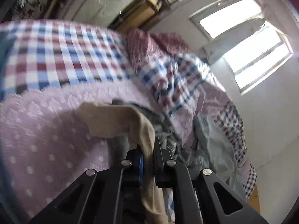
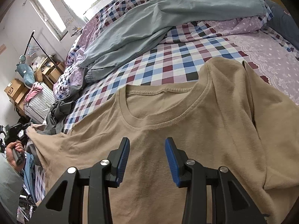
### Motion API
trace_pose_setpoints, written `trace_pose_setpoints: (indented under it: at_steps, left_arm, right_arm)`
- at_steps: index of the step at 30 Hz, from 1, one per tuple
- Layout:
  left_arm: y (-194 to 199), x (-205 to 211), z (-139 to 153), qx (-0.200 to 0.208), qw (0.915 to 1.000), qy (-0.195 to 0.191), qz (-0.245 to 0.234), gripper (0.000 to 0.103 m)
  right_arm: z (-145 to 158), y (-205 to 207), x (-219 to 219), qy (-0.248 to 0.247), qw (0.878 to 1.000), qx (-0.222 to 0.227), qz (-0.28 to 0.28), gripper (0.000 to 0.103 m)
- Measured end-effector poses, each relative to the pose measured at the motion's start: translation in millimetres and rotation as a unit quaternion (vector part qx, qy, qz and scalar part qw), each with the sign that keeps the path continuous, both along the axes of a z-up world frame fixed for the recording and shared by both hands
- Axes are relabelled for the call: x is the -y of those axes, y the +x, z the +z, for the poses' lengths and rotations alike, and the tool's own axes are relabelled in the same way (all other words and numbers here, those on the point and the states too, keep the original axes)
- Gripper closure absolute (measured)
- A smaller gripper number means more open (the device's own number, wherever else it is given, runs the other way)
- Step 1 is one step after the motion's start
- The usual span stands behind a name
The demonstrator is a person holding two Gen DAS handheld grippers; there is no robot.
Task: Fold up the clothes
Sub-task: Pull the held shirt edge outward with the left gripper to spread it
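With the tan T-shirt [image 2: 186,130] spread collar-up on the checked bedsheet [image 2: 168,61], the left gripper [image 1: 148,149] is clenched on its sleeve while the right gripper [image 2: 147,149] hovers released over the chest, so, as I judge, a sleeve fold is under way and calls for drawing that sleeve toward the collar; no containers hold clothes.

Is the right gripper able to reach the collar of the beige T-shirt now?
Probably yes: the right gripper is open above the beige T-shirt, and nothing lies between it and the collar.
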State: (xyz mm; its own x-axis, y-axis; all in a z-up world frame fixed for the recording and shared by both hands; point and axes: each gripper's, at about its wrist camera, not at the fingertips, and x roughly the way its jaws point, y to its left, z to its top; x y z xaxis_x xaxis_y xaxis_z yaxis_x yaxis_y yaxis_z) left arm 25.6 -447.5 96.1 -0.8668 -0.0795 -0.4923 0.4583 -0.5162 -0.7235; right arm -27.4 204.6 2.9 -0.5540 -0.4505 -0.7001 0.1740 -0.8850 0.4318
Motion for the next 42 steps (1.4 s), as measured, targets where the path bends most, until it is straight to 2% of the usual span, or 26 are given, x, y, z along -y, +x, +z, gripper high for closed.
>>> trace_pose_setpoints:
  at_steps: [4, 6, 10, 11, 12, 13, 14, 15, 16, 18, 20, 22, 26, 29, 32, 36, 38, 39, 42]
  left_arm:
    - [29, -22, 52, -0.032, 0.9985, -0.04, 0.021, 0.096]
    - [39, -32, 75, -0.038, 0.9982, -0.036, 0.03, 0.096]
    - [23, -40, 110, 0.014, 0.9986, -0.038, 0.035, 0.094]
    - [8, -37, 107, 0.041, 0.9975, -0.05, 0.03, 0.088]
    - [-8, -33, 102, 0.071, 0.9952, -0.063, 0.024, 0.07]
    - [-23, -29, 97, 0.1, 0.9919, -0.077, 0.018, 0.043]
    - [-39, -25, 92, 0.129, 0.9874, -0.09, 0.012, 0.033]
    - [-53, -16, 77, 0.158, 0.9835, -0.088, 0.004, 0.031]
    - [-63, -4, 57, 0.181, 0.9809, -0.07, -0.004, 0.031]
    - [-61, 16, 29, 0.2, 0.9792, -0.032, 0.01, 0.031]
    - [-35, 33, 9, 0.162, 0.9859, 0.001, 0.04, 0.031]
    - [-6, 48, -6, 0.135, 0.9889, 0.01, 0.061, 0.031]
    - [39, 72, -36, 0.119, 0.9871, 0.036, 0.101, 0.031]
    - [66, 76, -60, 0.122, 0.9848, 0.053, 0.112, 0.031]
    - [72, 70, -79, 0.141, 0.984, 0.061, 0.09, 0.031]
    - [60, 59, -78, 0.153, 0.9851, 0.025, 0.075, 0.031]
    - [47, 50, -75, 0.182, 0.9813, -0.01, 0.064, 0.031]
    - [41, 44, -75, 0.196, 0.9787, -0.031, 0.053, 0.033]
    - [22, 25, -79, 0.252, 0.9649, -0.073, 0.01, 0.079]
  right_arm:
    - [2, 1, -1, -0.001, 1.0, -0.003, 0.001, 0.06]
    - [3, 1, -1, -0.002, 1.0, -0.002, 0.001, 0.06]
    - [3, 1, -2, -0.004, 1.0, -0.001, 0.002, 0.06]
    - [3, 2, -2, -0.004, 1.0, -0.002, 0.002, 0.06]
    - [4, 2, -1, -0.003, 1.0, -0.002, 0.003, 0.06]
    - [4, 2, -1, -0.003, 1.0, -0.003, 0.004, 0.06]
    - [4, 2, 0, -0.003, 1.0, -0.003, 0.004, 0.06]
    - [5, 2, 0, -0.002, 1.0, -0.003, 0.004, 0.06]
    - [5, 2, 0, -0.003, 1.0, -0.004, 0.003, 0.06]
    - [6, 2, 0, -0.003, 1.0, -0.005, 0.002, 0.06]
    - [6, 2, -1, -0.003, 1.0, -0.005, 0.001, 0.06]
    - [6, 1, -2, -0.004, 1.0, -0.005, -0.001, 0.06]
    - [4, 1, 0, 0.001, 1.0, -0.003, 0.003, 0.06]
    - [2, 1, 3, 0.008, 1.0, -0.002, 0.005, 0.06]
    - [0, 1, 6, 0.015, 1.0, -0.002, 0.007, 0.06]
    - [-3, 2, 11, 0.025, 1.0, -0.002, 0.011, 0.06]
    - [-4, 2, 13, 0.03, 0.999, -0.002, 0.013, 0.06]
    - [-5, 2, 14, 0.033, 0.999, -0.002, 0.014, 0.06]
    - [-6, 1, 14, 0.035, 0.999, -0.002, 0.014, 0.06]
